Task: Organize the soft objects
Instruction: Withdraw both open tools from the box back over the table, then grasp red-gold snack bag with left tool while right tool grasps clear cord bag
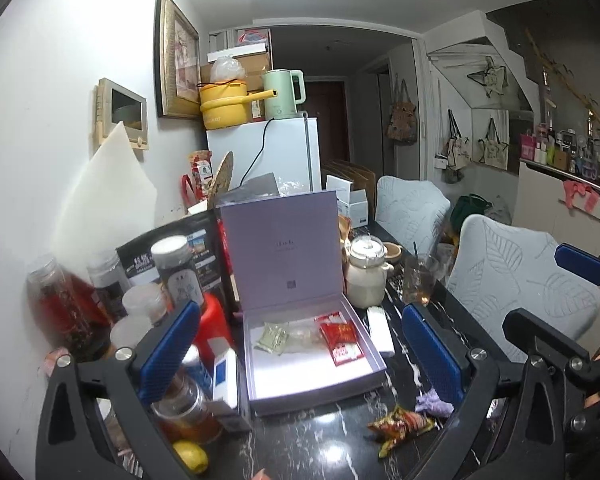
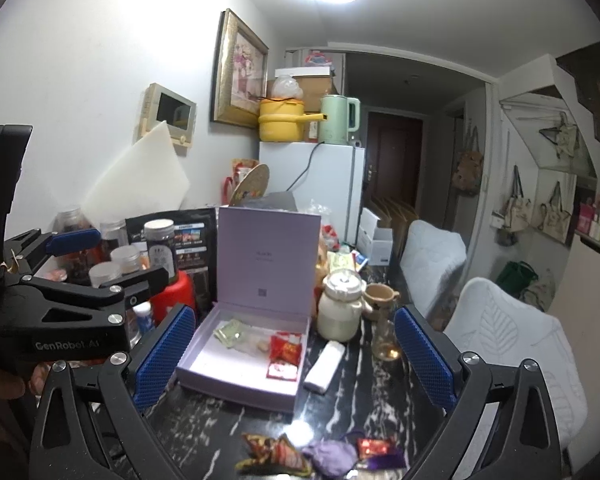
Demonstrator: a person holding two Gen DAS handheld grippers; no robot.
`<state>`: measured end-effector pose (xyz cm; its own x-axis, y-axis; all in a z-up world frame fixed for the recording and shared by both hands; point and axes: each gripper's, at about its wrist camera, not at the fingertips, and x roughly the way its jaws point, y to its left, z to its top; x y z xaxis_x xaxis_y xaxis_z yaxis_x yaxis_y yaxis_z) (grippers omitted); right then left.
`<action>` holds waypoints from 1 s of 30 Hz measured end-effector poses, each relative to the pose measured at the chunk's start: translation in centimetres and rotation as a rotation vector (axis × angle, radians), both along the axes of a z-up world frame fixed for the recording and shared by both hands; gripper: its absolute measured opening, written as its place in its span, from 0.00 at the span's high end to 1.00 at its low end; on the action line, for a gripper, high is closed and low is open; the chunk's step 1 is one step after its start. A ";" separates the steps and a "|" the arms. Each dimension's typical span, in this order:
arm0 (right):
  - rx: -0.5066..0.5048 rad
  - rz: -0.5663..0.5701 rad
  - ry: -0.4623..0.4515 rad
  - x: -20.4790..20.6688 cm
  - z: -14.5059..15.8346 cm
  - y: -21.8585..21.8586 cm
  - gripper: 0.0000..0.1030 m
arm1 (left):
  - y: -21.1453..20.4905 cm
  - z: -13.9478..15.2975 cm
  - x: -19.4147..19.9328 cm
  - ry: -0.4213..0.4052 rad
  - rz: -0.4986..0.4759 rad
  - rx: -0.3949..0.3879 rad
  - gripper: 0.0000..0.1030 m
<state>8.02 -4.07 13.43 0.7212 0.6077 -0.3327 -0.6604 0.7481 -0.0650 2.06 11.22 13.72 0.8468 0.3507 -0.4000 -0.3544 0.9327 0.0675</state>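
An open lavender box stands on the black marble table, its lid upright. Inside lie a green sachet, a clear packet and red packets. In front of the box lie an orange snack packet, a purple pouch and a small red packet. My left gripper is open, with nothing between its blue pads. My right gripper is open and empty too. Both hover short of the box.
Jars and bottles crowd the table's left side, with a lemon near the front. A white teapot, a glass and a white tissue pack stand right of the box. Two pale chairs flank the table's right edge.
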 end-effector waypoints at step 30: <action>-0.033 -0.088 0.169 -6.8 -10.4 -6.0 0.01 | -5.6 -11.1 -3.0 0.207 -0.192 -0.096 0.00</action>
<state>1.21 -10.11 3.08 0.7030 0.5316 -0.4725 -0.5964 0.8025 0.0155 -0.92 5.67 2.66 0.7911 0.1447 -0.5943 -0.1590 0.9869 0.0285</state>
